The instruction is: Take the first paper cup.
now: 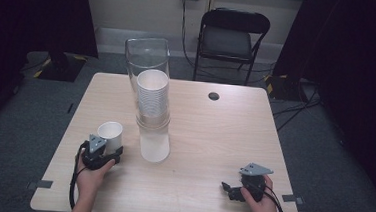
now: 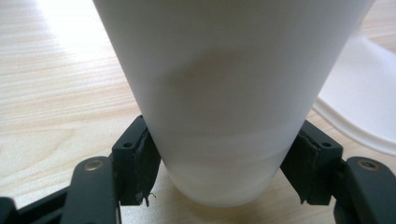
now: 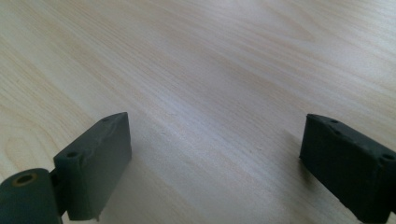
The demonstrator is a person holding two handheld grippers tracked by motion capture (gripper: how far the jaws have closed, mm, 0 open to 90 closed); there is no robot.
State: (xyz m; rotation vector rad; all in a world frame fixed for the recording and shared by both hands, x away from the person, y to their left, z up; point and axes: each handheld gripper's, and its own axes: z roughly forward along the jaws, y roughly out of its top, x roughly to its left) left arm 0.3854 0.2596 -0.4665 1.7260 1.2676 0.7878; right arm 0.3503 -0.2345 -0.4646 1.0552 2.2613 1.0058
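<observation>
Tabletop (image 1: 214,138): white cup (image 1: 110,133) clamped between jaws, beside clear tube (image 1: 149,91) of cups.

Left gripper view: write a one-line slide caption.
Left gripper clasps the base of a white paper cup standing upright on the wooden table.

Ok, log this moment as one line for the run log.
left gripper: shut on white cup, upright on table | right gripper: open, nothing held, near front right | cup stack: in clear holder, centre
</observation>
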